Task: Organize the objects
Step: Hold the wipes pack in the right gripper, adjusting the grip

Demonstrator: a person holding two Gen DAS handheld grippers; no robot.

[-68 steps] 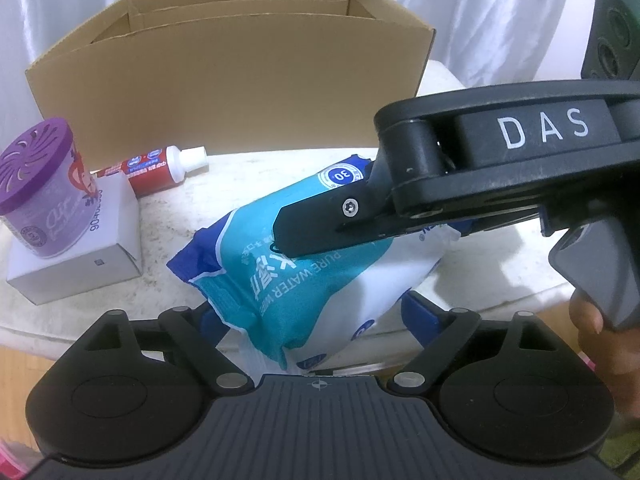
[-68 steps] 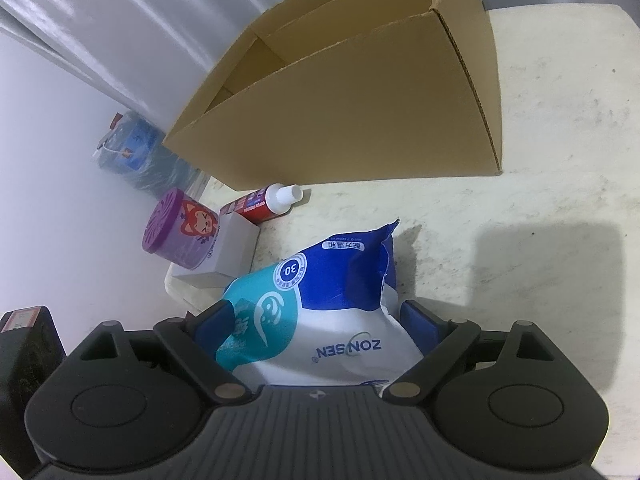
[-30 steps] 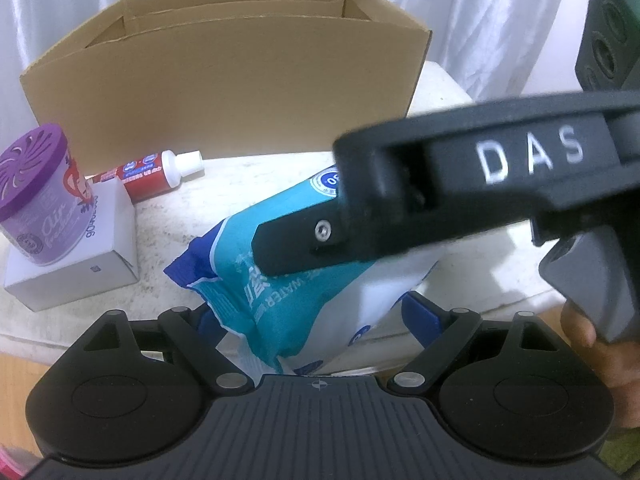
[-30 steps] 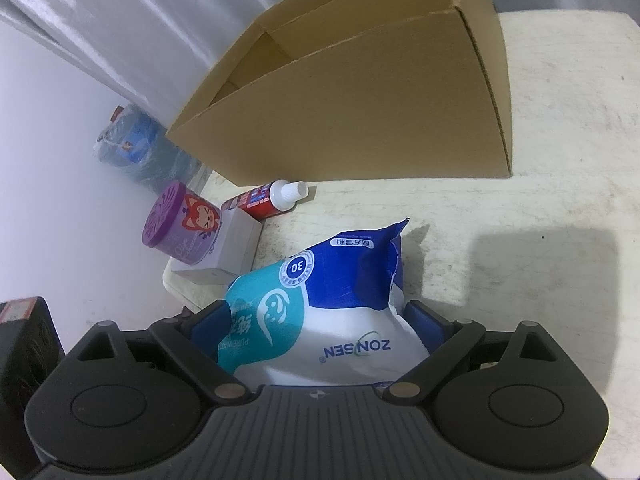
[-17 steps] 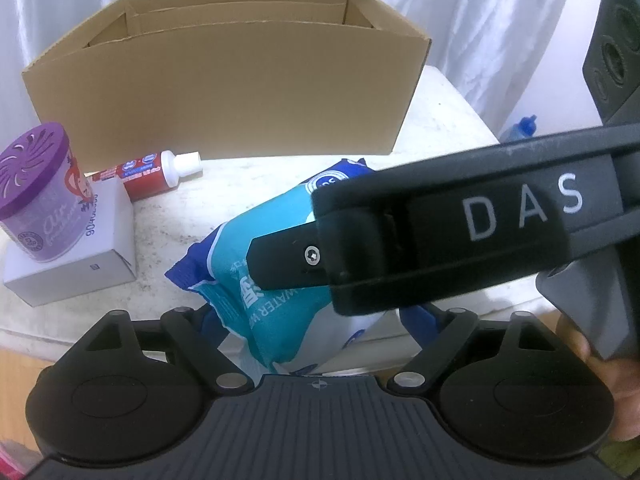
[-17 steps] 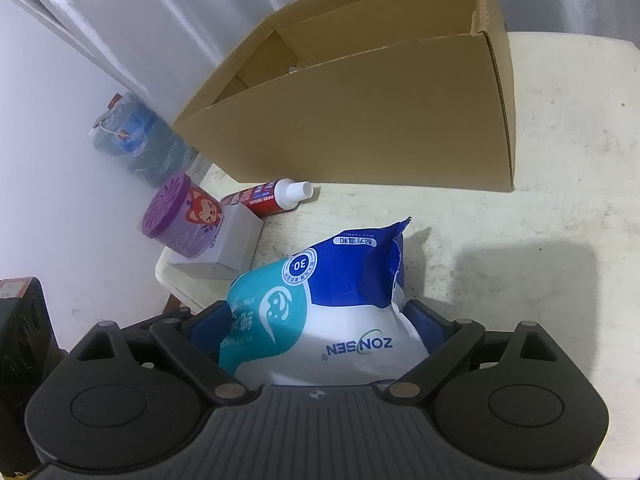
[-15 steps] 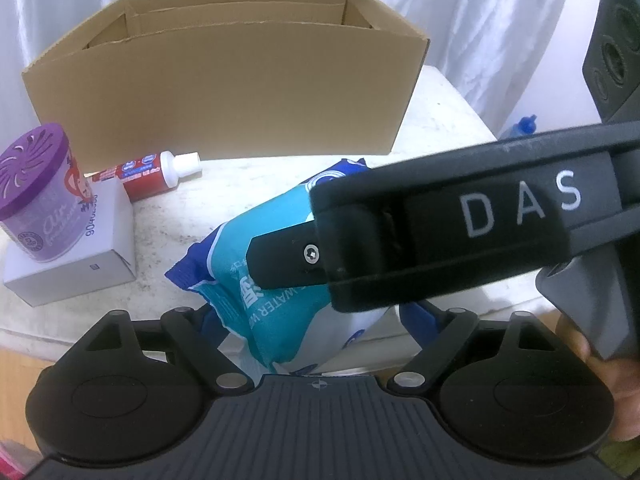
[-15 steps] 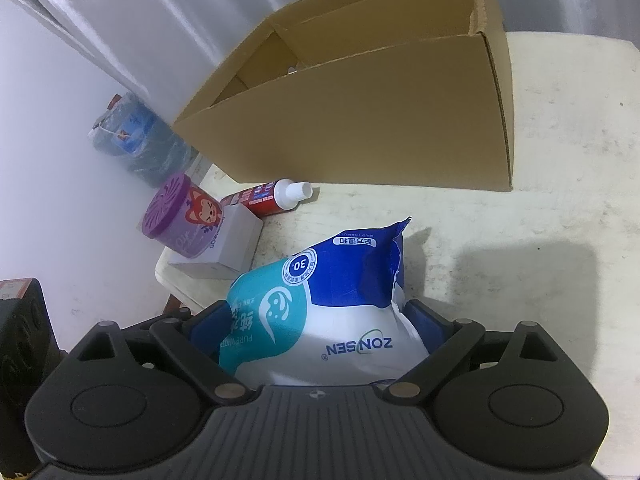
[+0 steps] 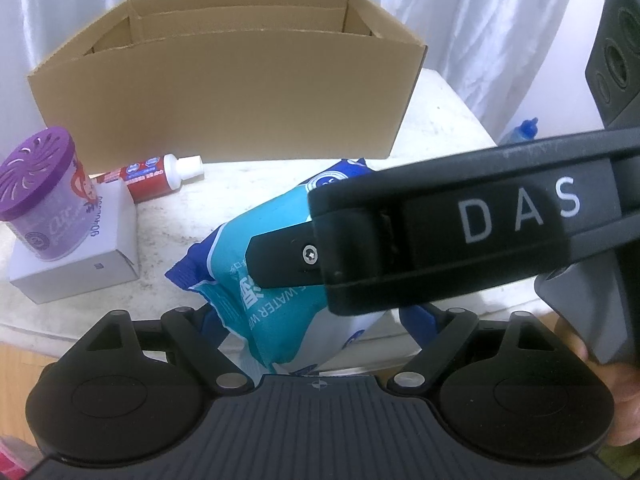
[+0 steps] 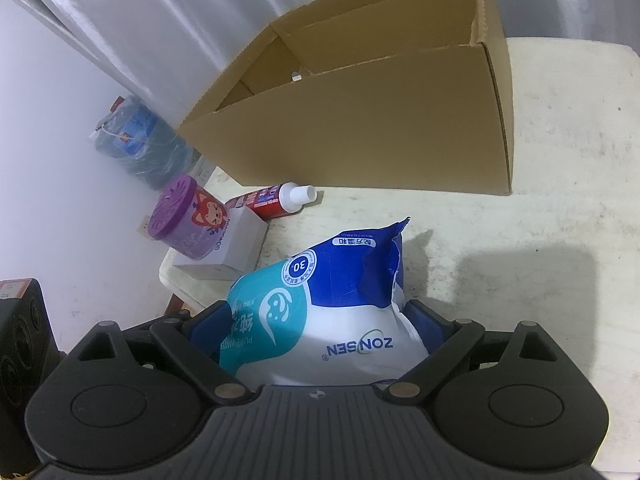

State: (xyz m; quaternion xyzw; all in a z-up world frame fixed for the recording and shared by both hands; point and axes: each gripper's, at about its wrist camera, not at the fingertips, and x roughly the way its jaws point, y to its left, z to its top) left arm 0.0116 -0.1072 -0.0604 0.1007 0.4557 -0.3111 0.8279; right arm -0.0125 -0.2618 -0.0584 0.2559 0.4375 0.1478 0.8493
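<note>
- Right gripper [image 10: 320, 320]: blue pads clamp both sides of the wipes pack [image 10: 320, 312], jaws set wide, pack sits between them w/ its blue-white end toward the cam. Also seen from the left wrist view as a black body marked "DAS" crossing the pack [image 9: 280, 264].
- Left gripper [image 9: 320, 320]: jaws have just been closing a little, stand fairly wide; the pack's lower end is between the blue pads. Whether pads press on it: can't tell, the left pad is partly hidden and the right gripper covers much of the pack.
- A hand [image 9: 616, 400] shows at the right edge of the left wrist view, on the grey handle.
- Wipes pack: teal/blue/white, tilted, far end w/ the "30" badge raised twd the box, over the near part of the table [image 10: 560, 240]. Not in the box.
- Cardboard box [image 10: 380, 128]: open top, flaps folded inside, stands at the back of the table, apart from the pack. Inside mostly hidden by the near wall; only a small white bit on the inner flap shows; contents can't be told.
- Red tube w/ white cap [image 10: 276, 200]: lies on its side just in front of the box's left corner.
- White carton [image 9: 76, 256]: at the table's left edge, beside the tube; purple air-freshener jar [image 9: 44, 196] stands upright on top of it.
- Off the table, left: a large water bottle [image 10: 140, 144] by the wall; curtain [image 9: 480, 20] behind the box.
</note>
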